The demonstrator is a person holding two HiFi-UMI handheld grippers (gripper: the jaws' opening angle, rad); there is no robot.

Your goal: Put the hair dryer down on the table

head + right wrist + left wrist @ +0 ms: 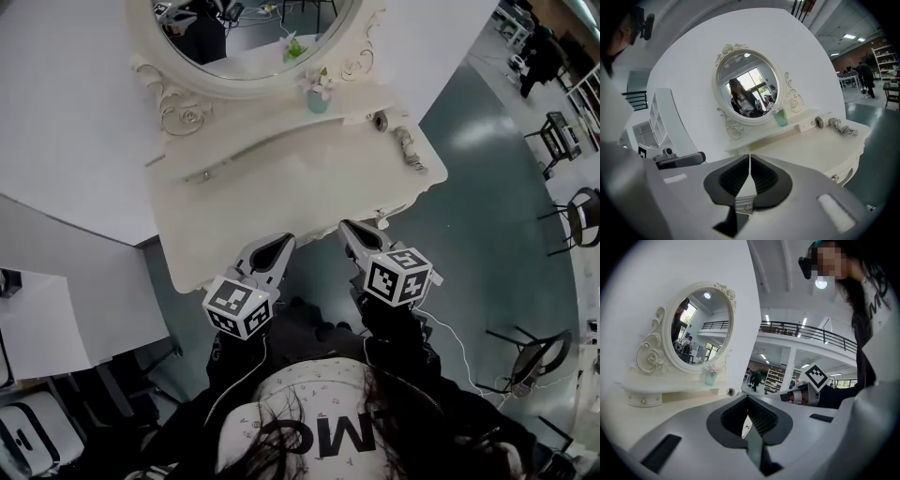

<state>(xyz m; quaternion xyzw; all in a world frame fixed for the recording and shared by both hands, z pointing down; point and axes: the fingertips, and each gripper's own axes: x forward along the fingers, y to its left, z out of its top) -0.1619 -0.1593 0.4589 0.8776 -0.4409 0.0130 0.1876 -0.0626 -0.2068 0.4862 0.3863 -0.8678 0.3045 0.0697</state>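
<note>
- 2 claws, both empty: the left claw (748, 398) has its jaws closed together on nothing. The right claw (750, 157) is likewise pressed closed with nothing between its pads.
- Both hang in front of the mirror (253, 47), farther out from it than the table (281, 187) reaches. The left claw is off the mirror's left half and the right claw off its right half. Neither touches the tabletop.
- 1 small grey thing with a coiled cord, which I take for the hair dryer (409, 150), lies flat on the table to the right of the mirror's base.
- 1 dark ring (380, 120) sits just beside it, on the side nearer the mirror. A green vase (318, 98) stands at the mirror's foot.
- From the claws, the dryer lies ahead and to the right, so the right claw is the nearer and the left is well apart from it.
- Its long axis seems to run away from the mirror toward the person. It is too small to tell handle from barrel.
- Judged from this, the put-down looks done, and any further reach would suit the right hand.
</note>
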